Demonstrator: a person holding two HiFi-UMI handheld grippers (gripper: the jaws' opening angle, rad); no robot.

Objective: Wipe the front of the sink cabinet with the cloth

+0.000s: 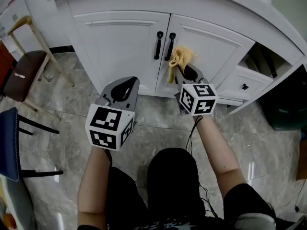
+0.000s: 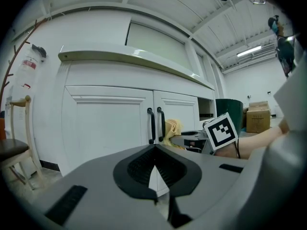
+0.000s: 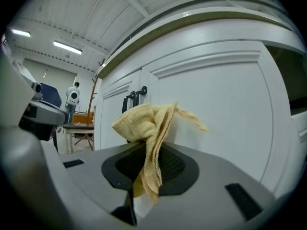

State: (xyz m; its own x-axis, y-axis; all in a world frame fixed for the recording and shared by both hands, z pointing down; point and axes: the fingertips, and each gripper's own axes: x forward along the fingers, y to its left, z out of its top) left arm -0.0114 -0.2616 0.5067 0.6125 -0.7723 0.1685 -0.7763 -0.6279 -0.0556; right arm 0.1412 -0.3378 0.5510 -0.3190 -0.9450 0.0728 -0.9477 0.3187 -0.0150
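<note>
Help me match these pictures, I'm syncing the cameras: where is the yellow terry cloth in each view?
Head view: yellow terry cloth upper centre, in front of the white right cabinet door, above the right gripper.
Left gripper view: the cloth right of centre, small.
Right gripper view: the cloth at centre, pinched in that gripper's jaws.
Shared landmark: the two black door handles beside it.

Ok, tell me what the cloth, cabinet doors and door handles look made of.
Cloth: yellow terry or microfibre, fuzzy looped nap. Cabinet doors: probably painted wood or MDF, smooth white satin, routed panels. Door handles: likely metal, black, slight sheen.
</note>
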